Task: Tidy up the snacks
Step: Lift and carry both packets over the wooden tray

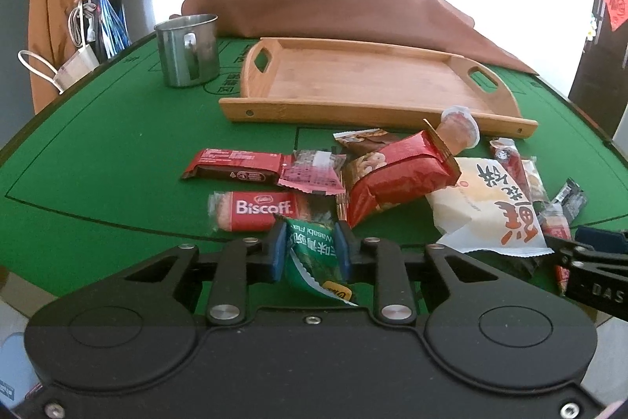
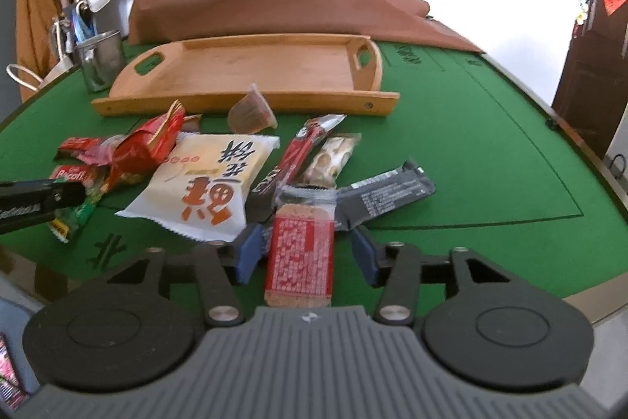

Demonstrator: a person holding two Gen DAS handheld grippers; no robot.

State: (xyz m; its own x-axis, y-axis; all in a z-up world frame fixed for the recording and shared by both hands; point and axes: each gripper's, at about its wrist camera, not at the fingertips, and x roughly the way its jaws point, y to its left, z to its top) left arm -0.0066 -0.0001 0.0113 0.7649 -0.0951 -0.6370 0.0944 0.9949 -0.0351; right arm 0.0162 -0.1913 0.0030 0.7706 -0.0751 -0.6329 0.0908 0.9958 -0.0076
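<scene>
Left tool (image 1: 310, 248) clamped tight on green wasabi packet (image 1: 314, 258). Right tool (image 2: 306, 254) parted around red cracker packet (image 2: 300, 258), pads not touching it, above green surface (image 2: 471, 152).

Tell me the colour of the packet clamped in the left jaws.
Green packet, with white lettering; clearest in the left wrist view.

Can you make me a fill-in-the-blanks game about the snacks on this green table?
1. The left gripper is shut on a ____ wasabi snack packet.
2. The wooden tray has ____ snacks in it.
3. The shiny metal mug stands to the ____ of the tray in both views.
4. The red packet beside the left gripper says ____ on it.

Missing words: green; no; left; Biscoff
</scene>
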